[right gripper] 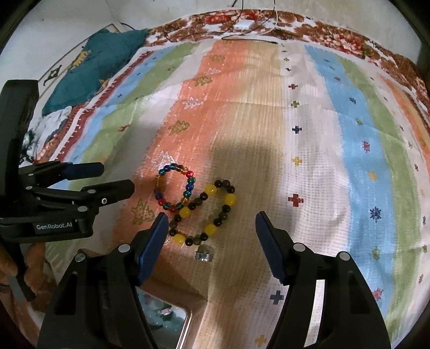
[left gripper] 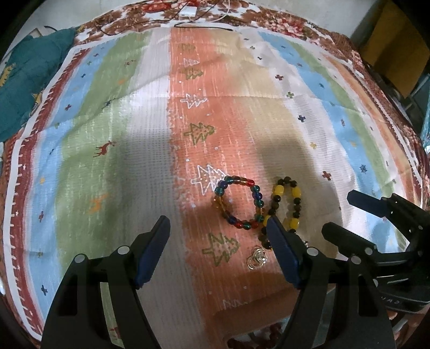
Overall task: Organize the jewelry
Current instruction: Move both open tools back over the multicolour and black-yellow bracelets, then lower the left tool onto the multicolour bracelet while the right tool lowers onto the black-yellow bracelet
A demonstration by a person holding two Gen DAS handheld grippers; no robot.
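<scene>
Two bead bracelets are laid flat on a striped printed cloth (left gripper: 150,112), on its orange stripe. The multicolour bracelet (left gripper: 239,202), in red, blue, green and amber beads, is taken as the landmark. The yellow-and-black bracelet (left gripper: 286,208) is touching it on its right side, stretched into a longer loop. A small silver ring (left gripper: 257,258) is seen just nearer the camera than the landmark, on the cloth; in the right wrist view a silvery piece (right gripper: 204,255) is seen below the yellow-and-black loop, kind cannot be told.

The left gripper (left gripper: 219,231) is held over the cloth just below the landmark, jaws spread wide, nothing between the pads; its right finger overlaps the yellow-and-black loop in view. The right gripper (right gripper: 211,222) is held above the same loop, jaws wide, nothing clamped.

A box corner (right gripper: 172,319) with a clear panel is seen at the lower edge, nearer than the landmark. A teal cloth (left gripper: 24,80) is bunched far left of it, and cables (left gripper: 204,20) lie beyond at the far edge.
</scene>
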